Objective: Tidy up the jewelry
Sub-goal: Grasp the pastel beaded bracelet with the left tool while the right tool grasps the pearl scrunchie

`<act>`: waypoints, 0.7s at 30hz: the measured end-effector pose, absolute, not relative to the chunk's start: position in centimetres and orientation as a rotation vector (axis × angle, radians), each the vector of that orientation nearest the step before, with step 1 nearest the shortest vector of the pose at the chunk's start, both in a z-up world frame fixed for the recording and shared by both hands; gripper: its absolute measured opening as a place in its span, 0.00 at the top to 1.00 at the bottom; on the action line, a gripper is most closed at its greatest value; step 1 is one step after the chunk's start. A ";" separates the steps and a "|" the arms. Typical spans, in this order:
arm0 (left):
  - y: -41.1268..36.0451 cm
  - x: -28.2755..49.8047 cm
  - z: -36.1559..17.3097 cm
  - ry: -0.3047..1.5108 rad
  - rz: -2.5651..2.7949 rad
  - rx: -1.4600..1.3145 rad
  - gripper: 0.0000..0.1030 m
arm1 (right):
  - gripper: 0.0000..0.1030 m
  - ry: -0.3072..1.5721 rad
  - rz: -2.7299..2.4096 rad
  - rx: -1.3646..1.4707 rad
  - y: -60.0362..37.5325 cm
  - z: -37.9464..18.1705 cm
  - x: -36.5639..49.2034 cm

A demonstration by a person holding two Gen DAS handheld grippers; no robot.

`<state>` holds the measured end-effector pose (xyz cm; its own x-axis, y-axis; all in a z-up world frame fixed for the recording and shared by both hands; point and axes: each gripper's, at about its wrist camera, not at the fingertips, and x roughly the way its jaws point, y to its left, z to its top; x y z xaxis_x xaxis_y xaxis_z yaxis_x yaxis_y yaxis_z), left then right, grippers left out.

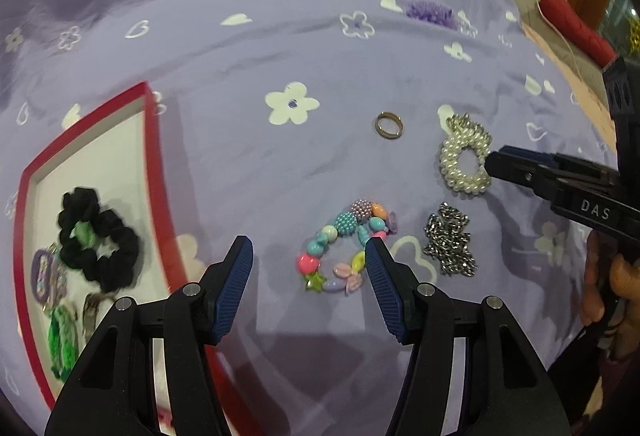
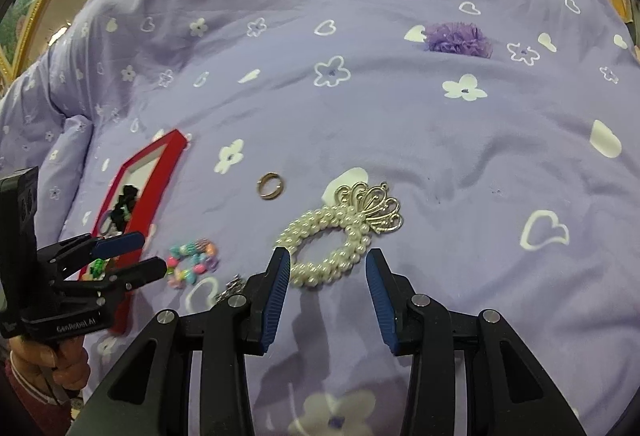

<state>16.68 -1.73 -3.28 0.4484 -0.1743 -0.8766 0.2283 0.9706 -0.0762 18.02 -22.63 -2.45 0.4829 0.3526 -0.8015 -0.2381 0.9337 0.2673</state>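
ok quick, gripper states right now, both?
Left gripper: open, empty, over the colourful bead bracelet.
Right gripper: open, empty, by the pearl hair tie.

Left black two-finger gripper with blue ribbed pads (image 1: pixel 310 256) — jaws spread wide, nothing between them, angled downward. Right black two-finger gripper with blue ribbed pads (image 2: pixel 328 268) — jaws likewise parted, empty. Bare hand (image 2: pixel 60 360) grips the left handle.
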 end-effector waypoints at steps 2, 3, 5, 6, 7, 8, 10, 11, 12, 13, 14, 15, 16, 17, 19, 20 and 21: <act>-2.2 17.3 -3.9 1.097 -0.263 0.073 0.44 | 0.60 1.025 0.353 0.117 -22.4 -3.3 18.7; -2.5 17.5 -4.3 1.106 -0.269 0.083 0.45 | 0.60 1.030 0.351 0.115 -22.3 -3.6 18.9; -2.8 17.8 -4.6 1.106 -0.275 0.095 0.46 | 0.60 1.018 0.349 0.104 -22.0 -3.9 19.1; -2.8 18.0 -4.7 1.108 -0.286 0.092 0.50 | 0.60 1.010 0.349 0.096 -21.9 -4.0 19.2; -2.8 18.1 -4.7 1.108 -0.300 0.080 0.56 | 0.62 1.005 0.344 0.089 -21.8 -4.0 19.3; -2.7 18.1 -4.7 1.107 -0.314 0.070 0.60 | 0.63 0.998 0.339 0.082 -21.7 -4.1 19.4; -2.8 18.0 -4.7 1.107 -0.346 0.059 0.83 | 0.85 0.991 0.318 0.067 -21.7 -4.2 19.6; -2.9 17.9 -4.9 1.106 -0.347 0.067 0.83 | 0.87 0.988 0.325 0.083 -21.9 -4.3 19.7; -2.9 17.8 -4.9 1.098 -0.348 0.070 0.84 | 0.87 0.988 0.327 0.090 -22.0 -4.3 19.8; -2.9 17.7 -4.9 1.094 -0.350 0.070 0.84 | 0.88 0.983 0.329 0.090 -22.1 -4.2 19.8; -2.8 17.6 -4.8 1.089 -0.352 0.063 0.84 | 0.88 0.977 0.331 0.091 -22.1 -4.1 19.7; -2.6 17.5 -4.8 1.087 -0.354 0.051 0.84 | 0.88 0.973 0.335 0.096 -22.1 -4.0 19.6; -2.4 17.4 -4.7 1.085 -0.353 0.038 0.84 | 0.89 0.968 0.343 0.104 -22.2 -3.8 19.5; -2.2 17.3 -4.5 1.080 -0.351 0.029 0.84 | 0.89 0.963 0.351 0.112 -22.2 -3.6 19.3; -1.8 17.0 -4.2 1.070 -0.348 0.006 0.84 | 0.89 0.951 0.363 0.121 -22.2 -3.2 18.9; -1.5 16.7 -3.9 1.061 -0.349 -0.016 0.85 | 0.89 0.942 0.369 0.125 -22.1 -2.9 18.7; -1.2 16.5 -3.6 1.051 -0.349 -0.038 0.85 | 0.89 0.937 0.376 0.128 -22.0 -2.7 18.6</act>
<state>16.51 -1.22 -3.62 0.4473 -0.3004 -0.8424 0.2641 0.9443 -0.1965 18.58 -22.04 -2.67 0.5325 0.3694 -0.7616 -0.2594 0.9277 0.2685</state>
